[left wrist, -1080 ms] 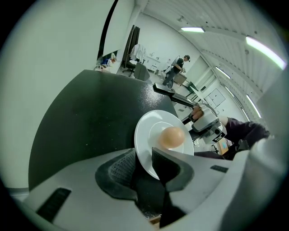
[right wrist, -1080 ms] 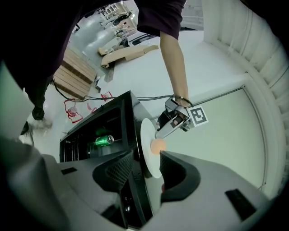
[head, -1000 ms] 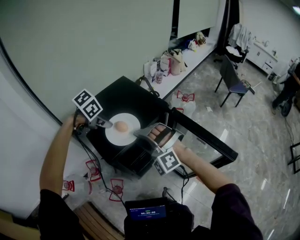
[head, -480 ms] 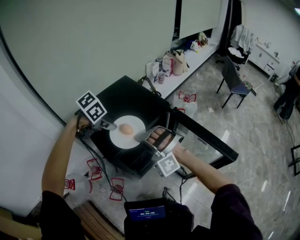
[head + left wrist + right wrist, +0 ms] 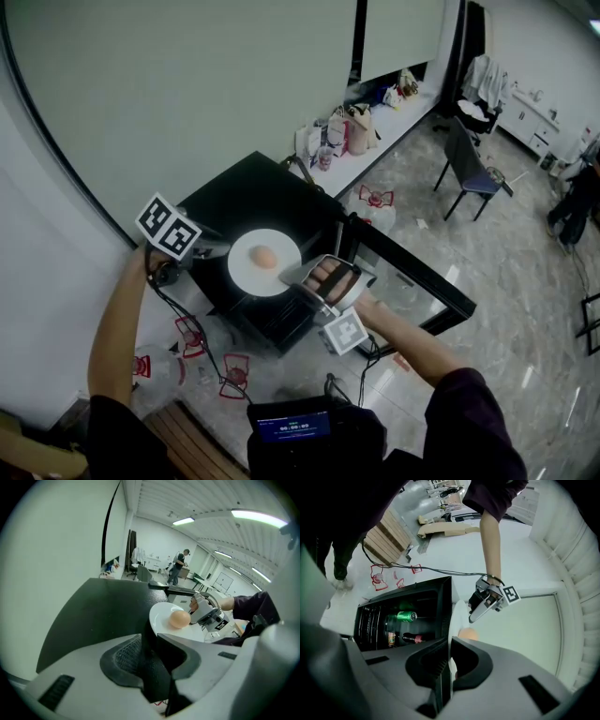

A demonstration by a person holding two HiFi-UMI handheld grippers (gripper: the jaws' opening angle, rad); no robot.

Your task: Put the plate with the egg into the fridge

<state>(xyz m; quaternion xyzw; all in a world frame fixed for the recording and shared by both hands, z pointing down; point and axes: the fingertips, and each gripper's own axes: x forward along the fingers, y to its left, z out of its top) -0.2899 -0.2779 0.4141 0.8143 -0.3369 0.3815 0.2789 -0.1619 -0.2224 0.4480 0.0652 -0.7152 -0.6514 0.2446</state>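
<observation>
I'm looking down on a room with a glossy, stone-veined floor (image 5: pixel 487 281) and a plain pale wall (image 5: pixel 187 94); a low black fridge (image 5: pixel 248 192) stands against it, boxy, its flat matte top serving as the bench; its glass-paned door (image 5: pixel 412 281) is swung open. On that top sits the plate (image 5: pixel 246 272), round, white and smooth, with the egg (image 5: pixel 265 257), tan and oval, near its middle. The fridge's inside is hidden from the head view; only the right gripper view shows its shelves, with a green can (image 5: pixel 407 616) lying on its side and some bottles (image 5: pixel 412 638) too dim to make out. My right claw (image 5: pixel 292 275) is at the plate's near-right edge, its jaws closing on the thin rim, which runs edge-on between the pads; the egg is a blur just beyond them. My left claw (image 5: pixel 214 249) sits just beside the plate's left edge, its ribbed pads a narrow gap apart with nothing between; plate and egg lie just past its tips.
</observation>
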